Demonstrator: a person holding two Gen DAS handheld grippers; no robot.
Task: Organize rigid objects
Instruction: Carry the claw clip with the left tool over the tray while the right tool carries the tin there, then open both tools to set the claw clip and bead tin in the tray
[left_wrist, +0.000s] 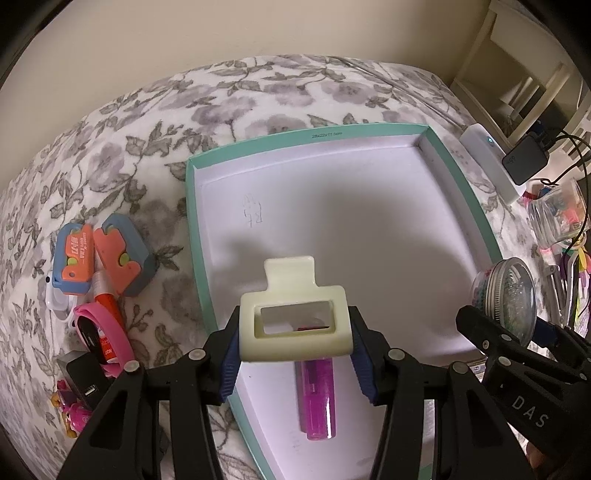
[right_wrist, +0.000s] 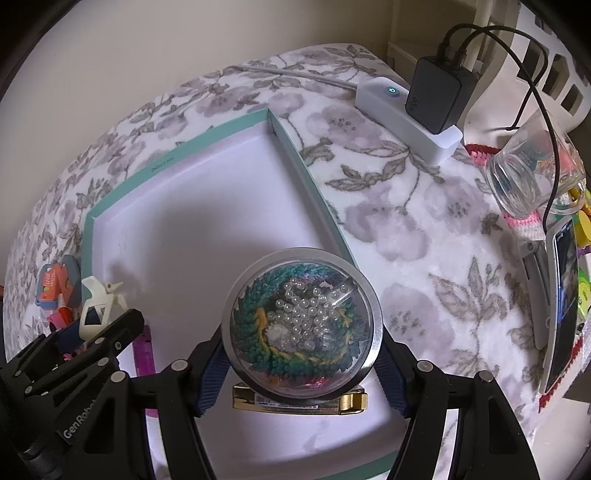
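Observation:
My left gripper (left_wrist: 295, 345) is shut on a cream hair claw clip (left_wrist: 293, 319) and holds it above the near part of a teal-rimmed white box lid (left_wrist: 192, 221). A pink lighter (left_wrist: 317, 398) lies in the lid under the clip. My right gripper (right_wrist: 301, 363) is shut on a round clear-topped tin (right_wrist: 301, 328) of pearls and a colourful dragon figure, over the lid's (right_wrist: 295, 155) near right part. A gold flat object (right_wrist: 299, 400) lies in the lid below the tin. The tin (left_wrist: 511, 295) also shows in the left wrist view.
Left of the lid lie two blue-and-orange cases (left_wrist: 101, 253), a pink band (left_wrist: 107, 339), a black charger (left_wrist: 83, 380) and small toys. To the right are a white power strip (right_wrist: 406, 118) with a black adapter (right_wrist: 437, 98), a tipped glass jar (right_wrist: 532, 173) and a phone (right_wrist: 561, 302).

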